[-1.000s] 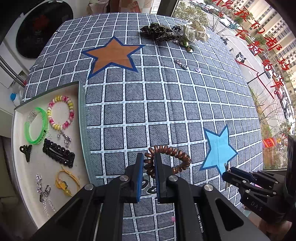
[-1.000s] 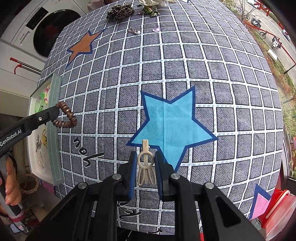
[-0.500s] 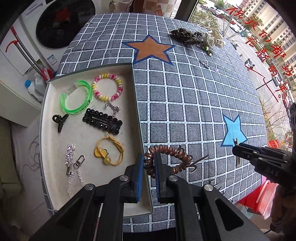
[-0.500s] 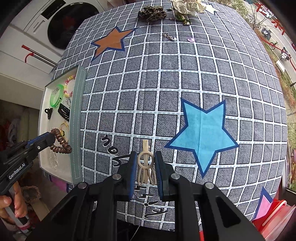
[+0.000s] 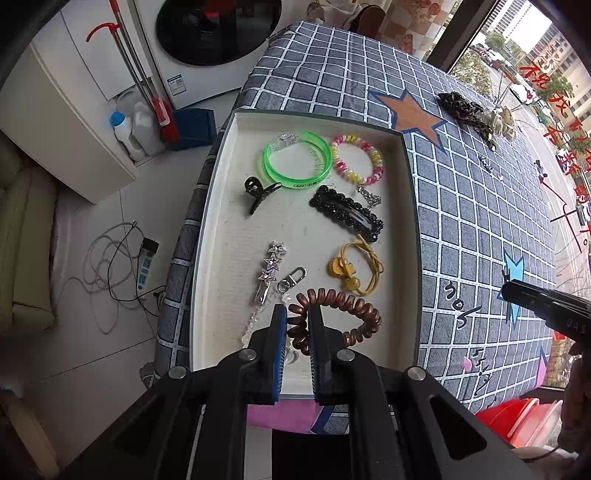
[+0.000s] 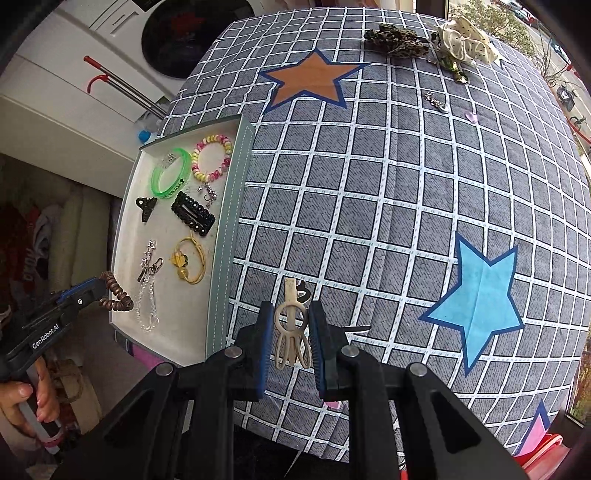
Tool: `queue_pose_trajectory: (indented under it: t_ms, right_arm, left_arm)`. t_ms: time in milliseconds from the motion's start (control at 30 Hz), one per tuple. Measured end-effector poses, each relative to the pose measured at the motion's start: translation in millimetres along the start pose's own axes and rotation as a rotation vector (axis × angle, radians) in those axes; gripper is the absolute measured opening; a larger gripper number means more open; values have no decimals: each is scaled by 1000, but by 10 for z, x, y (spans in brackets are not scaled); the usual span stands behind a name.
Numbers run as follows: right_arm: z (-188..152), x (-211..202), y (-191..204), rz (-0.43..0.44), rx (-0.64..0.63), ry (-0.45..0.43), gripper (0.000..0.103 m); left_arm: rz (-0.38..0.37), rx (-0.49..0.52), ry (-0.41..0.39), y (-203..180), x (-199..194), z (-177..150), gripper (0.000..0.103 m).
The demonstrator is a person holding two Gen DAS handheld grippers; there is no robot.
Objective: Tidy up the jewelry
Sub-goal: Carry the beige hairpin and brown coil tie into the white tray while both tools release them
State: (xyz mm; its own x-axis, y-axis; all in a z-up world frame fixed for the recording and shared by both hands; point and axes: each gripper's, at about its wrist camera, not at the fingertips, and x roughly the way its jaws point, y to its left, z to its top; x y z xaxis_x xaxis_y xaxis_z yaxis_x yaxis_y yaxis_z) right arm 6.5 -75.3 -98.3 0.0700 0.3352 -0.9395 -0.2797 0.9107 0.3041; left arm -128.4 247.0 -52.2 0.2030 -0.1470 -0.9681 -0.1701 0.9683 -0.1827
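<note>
My left gripper (image 5: 297, 325) is shut on a brown coil hair tie (image 5: 343, 317) and holds it over the near end of the white tray (image 5: 221, 229). The same coil hair tie (image 6: 116, 291) shows in the right wrist view above the tray's near corner. My right gripper (image 6: 291, 332) is shut on a beige hair claw (image 6: 291, 325) above the checked cloth, just right of the tray's wall (image 6: 227, 236). The tray holds a green bangle (image 5: 297, 158), a bead bracelet (image 5: 356, 158), a black clip (image 5: 347, 212) and a yellow hair tie (image 5: 356, 269).
A leopard scrunchie (image 6: 395, 38), a cream scrunchie (image 6: 465, 44) and small charms (image 6: 436, 101) lie at the table's far edge. Orange star (image 6: 310, 79) and blue star (image 6: 480, 295) patches mark the cloth. A washing machine (image 5: 218, 33) and bottles (image 5: 127, 133) stand left of the table.
My left gripper has carried the coil hair tie leftward from the cloth to over the tray. My right gripper has moved left with the beige claw, from the blue star toward the tray.
</note>
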Motion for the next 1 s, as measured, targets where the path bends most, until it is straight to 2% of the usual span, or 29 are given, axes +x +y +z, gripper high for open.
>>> queue_pose_trajectory:
  t_ms: [200, 533, 1000]
  right_arm:
    - [39, 106, 323, 21, -65, 26, 21]
    - [56, 284, 775, 67, -151, 81, 21]
    - [108, 638, 1041, 89, -167, 164, 21]
  left_arm:
    - [2, -44, 12, 193, 31, -141, 18]
    - [-3, -41, 18, 220, 118, -247, 18]
    - [9, -27, 40, 190, 348, -274, 18]
